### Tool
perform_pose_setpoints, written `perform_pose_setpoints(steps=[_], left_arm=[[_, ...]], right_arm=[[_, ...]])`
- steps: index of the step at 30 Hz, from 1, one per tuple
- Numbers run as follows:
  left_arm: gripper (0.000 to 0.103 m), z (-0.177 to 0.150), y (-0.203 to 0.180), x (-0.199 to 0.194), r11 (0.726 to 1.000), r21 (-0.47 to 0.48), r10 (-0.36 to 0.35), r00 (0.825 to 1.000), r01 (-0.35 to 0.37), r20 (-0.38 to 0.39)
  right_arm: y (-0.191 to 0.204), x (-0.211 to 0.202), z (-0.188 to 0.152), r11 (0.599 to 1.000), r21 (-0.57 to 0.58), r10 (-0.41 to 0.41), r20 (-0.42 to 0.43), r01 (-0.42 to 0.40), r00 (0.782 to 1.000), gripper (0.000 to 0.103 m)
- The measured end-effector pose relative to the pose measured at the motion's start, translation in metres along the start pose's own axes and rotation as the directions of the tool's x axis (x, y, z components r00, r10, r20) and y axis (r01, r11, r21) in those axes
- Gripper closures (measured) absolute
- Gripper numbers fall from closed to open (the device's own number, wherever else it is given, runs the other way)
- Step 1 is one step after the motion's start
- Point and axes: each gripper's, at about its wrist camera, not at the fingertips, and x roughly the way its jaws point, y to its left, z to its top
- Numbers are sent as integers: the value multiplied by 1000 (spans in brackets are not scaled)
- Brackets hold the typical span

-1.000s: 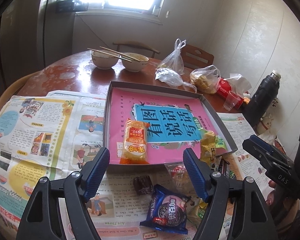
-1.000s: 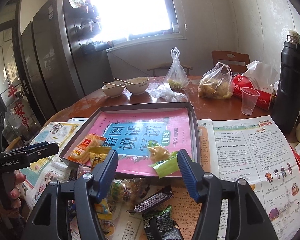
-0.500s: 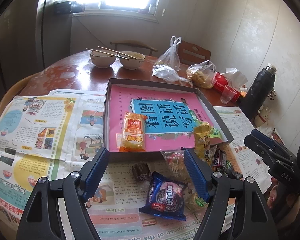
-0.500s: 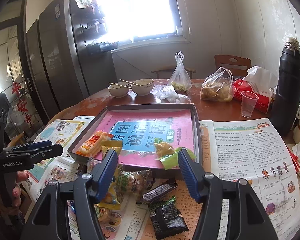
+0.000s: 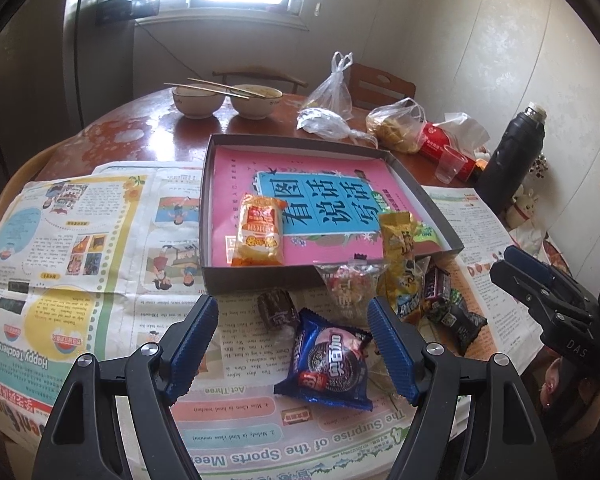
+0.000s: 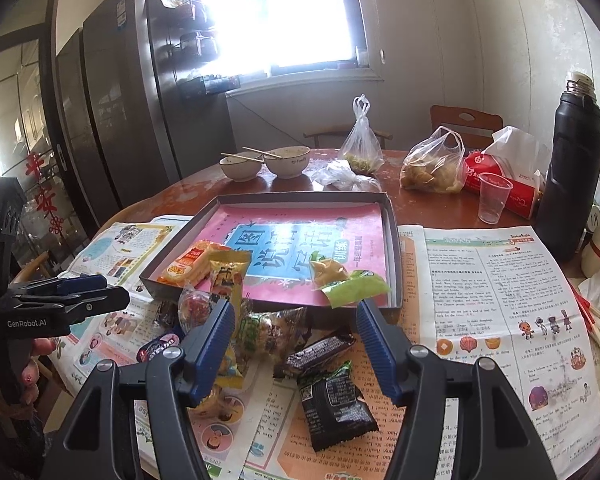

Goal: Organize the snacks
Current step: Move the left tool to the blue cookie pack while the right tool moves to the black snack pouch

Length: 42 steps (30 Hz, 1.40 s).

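We see the grey tray (image 5: 440,216) holding an orange snack pack (image 5: 260,230). In front of the tray, the blue cookie pack (image 5: 330,364) lies under our spread, empty left gripper (image 5: 292,344); the black packet (image 6: 332,400) lies under our spread, empty right gripper (image 6: 296,348).

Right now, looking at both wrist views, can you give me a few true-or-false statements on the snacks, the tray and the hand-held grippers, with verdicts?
1. The orange snack packet lies inside the tray. True.
2. The left hand-held gripper is clamped on the blue cookie packet. False: its jaws stand open with nothing between the pads.
3. Chopsticks rest across the two bowls. True.
4. The black flask lies on its side. False: it stands upright.
5. The right hand-held gripper holds nothing. True.
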Motion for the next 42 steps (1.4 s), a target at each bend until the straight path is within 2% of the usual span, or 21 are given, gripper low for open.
perform_pose_setpoints(steps=[13, 26, 42], left_arm=[[25, -12, -6, 13, 1000, 12, -22, 998, 23, -65], [25, -20, -11, 25, 999, 29, -24, 993, 28, -115], [26, -30, -12, 46, 998, 2, -57, 982, 59, -179]], right_arm=[[-3, -4, -12, 1000, -5, -13, -21, 13, 1000, 40], [-5, 1, -27, 1000, -22, -22, -72, 20, 997, 40], [-16, 22, -42, 997, -45, -64, -157, 57, 986, 40]])
